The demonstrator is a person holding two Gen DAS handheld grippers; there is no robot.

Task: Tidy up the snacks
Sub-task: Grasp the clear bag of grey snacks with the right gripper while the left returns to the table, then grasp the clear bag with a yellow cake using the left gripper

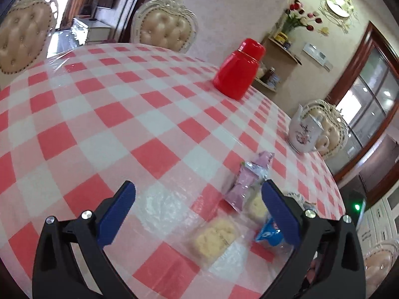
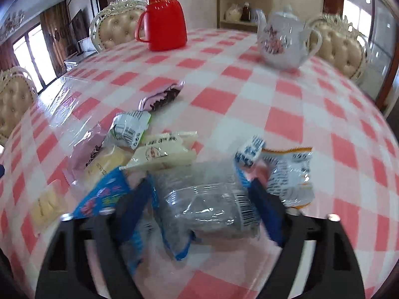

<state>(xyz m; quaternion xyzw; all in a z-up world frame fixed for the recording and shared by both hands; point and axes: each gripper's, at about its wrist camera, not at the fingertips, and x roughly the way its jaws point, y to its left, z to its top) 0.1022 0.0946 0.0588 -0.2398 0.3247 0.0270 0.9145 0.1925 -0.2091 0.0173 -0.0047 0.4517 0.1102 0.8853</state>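
Note:
A pile of wrapped snacks lies on the red-and-white checked tablecloth (image 2: 286, 122). My right gripper (image 2: 200, 184) is open, pointing steeply down over a clear grey packet with blue ends (image 2: 207, 199) that lies between its blue fingers; I see no pads pressing on it. Around it lie an orange-and-white packet (image 2: 291, 174), a blue packet (image 2: 99, 196), a cream packet (image 2: 162, 153), a green-and-white packet (image 2: 129, 129) and a pink-brown packet (image 2: 162, 97). My left gripper (image 1: 198, 184) is open above bare cloth. A clear-wrapped yellow cookie (image 1: 214, 234), a pink packet (image 1: 244, 182) and a blue packet (image 1: 270, 231) lie near its right finger.
A red lidded jug (image 2: 164, 22) and a white flowered teapot (image 2: 281, 39) stand toward the far side of the table. Padded cream chairs (image 1: 164, 30) ring the table. A corner shelf with jars (image 2: 244, 12) is against the wall behind.

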